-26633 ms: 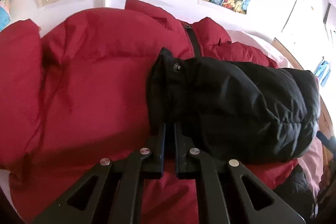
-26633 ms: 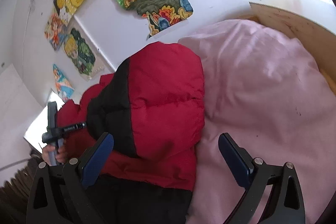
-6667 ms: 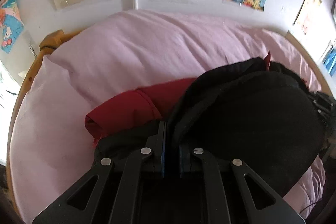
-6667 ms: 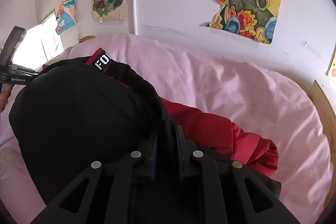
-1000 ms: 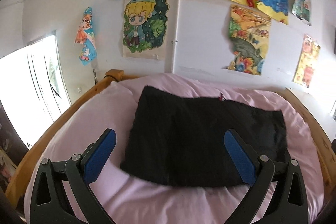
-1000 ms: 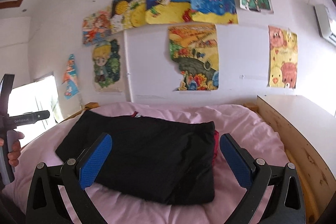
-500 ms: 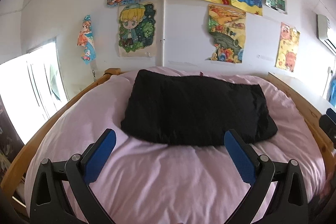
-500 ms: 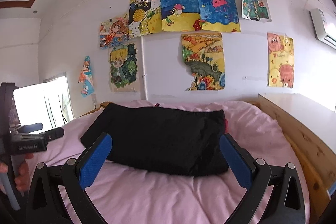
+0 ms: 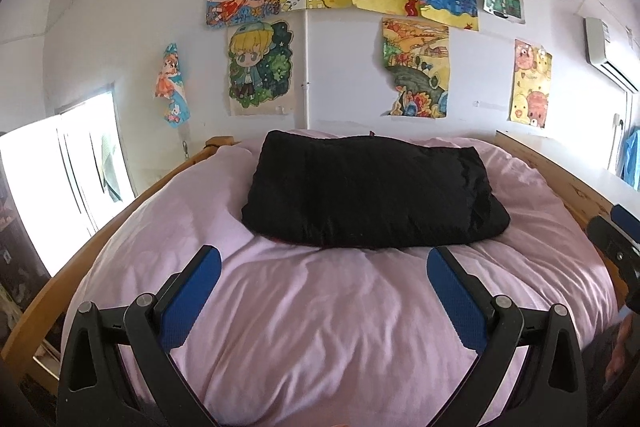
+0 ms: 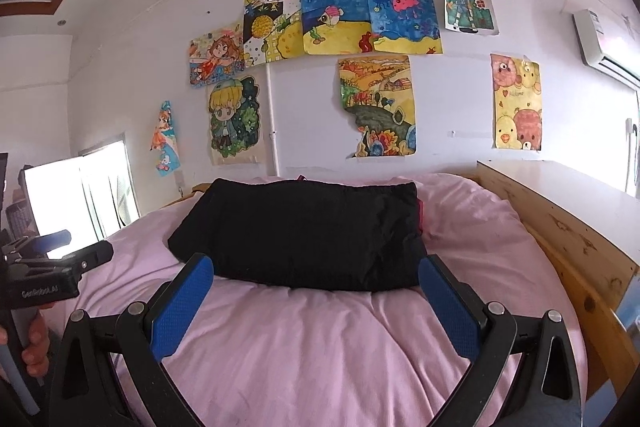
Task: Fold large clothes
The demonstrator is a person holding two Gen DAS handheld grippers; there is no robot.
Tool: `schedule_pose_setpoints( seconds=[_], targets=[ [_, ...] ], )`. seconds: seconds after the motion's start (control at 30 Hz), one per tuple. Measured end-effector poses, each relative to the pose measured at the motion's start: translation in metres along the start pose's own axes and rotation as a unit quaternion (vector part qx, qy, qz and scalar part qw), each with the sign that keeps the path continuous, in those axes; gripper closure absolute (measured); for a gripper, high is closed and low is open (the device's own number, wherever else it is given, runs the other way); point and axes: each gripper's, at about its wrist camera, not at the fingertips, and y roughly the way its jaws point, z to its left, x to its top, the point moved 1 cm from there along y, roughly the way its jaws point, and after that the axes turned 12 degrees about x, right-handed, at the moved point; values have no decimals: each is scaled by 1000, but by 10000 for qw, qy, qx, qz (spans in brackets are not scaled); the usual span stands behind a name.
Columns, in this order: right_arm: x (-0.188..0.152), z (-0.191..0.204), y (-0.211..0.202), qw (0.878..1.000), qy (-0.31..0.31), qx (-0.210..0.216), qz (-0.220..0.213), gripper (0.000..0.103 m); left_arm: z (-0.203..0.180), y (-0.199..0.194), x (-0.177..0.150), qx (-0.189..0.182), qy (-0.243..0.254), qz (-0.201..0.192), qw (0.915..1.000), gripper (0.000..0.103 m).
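Left wrist view: the left gripper (image 9: 323, 275) hangs over the near part of the bed (image 9: 320, 327), its jaws spread wide with nothing between them. The blue pads (image 9: 188, 303) frame bare pink bedding. The jacket (image 9: 372, 193) lies folded into a black, puffy rectangle on the far half of the bed, toward the wall, well apart from the jaws. A thin red edge shows under its near side. Drawings (image 9: 416, 67) are taped on the white wall above it. A wooden frame (image 9: 560, 183) runs along the bed's right side, and a bright window (image 9: 60, 183) sits at the left. Part of the right gripper (image 9: 620, 235) shows at the right edge.

Right wrist view: the right gripper (image 10: 316, 283) also has its jaws wide and holds nothing. The jacket (image 10: 308, 231) lies just beyond the fingertips on the pink bed (image 10: 320, 347), not touched by them, a sliver of red at its right end. The left gripper (image 10: 56, 267) appears at the left edge, held by a hand (image 10: 34, 343); its jaws cannot be told from here. An air conditioner (image 10: 600, 43) hangs high on the right.
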Motion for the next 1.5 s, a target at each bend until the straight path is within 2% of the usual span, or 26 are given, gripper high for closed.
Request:
schedule_pose_setpoints(
  seconds=[0.13,0.43,0.77,1.13,1.5],
  targets=[
    [-6,6,-9,10000,82,33,-4,0,-1,-14,-10,-48,1,-18,10000,1],
    [-30,18,-24,9999,92,-23,81,0,-4,-34,-32,94,81,-139,9998,1],
    [-49,16,-21,9995,85,-279,125,0,-4,-16,-52,244,98,-47,9996,1],
    [-62,6,-12,9989,236,-293,281,0,-6,-5,-64,310,156,2,9994,1],
    [-63,5,-15,9991,212,-316,200,0,-5,-2,-66,323,121,1,9994,1]
  ],
)
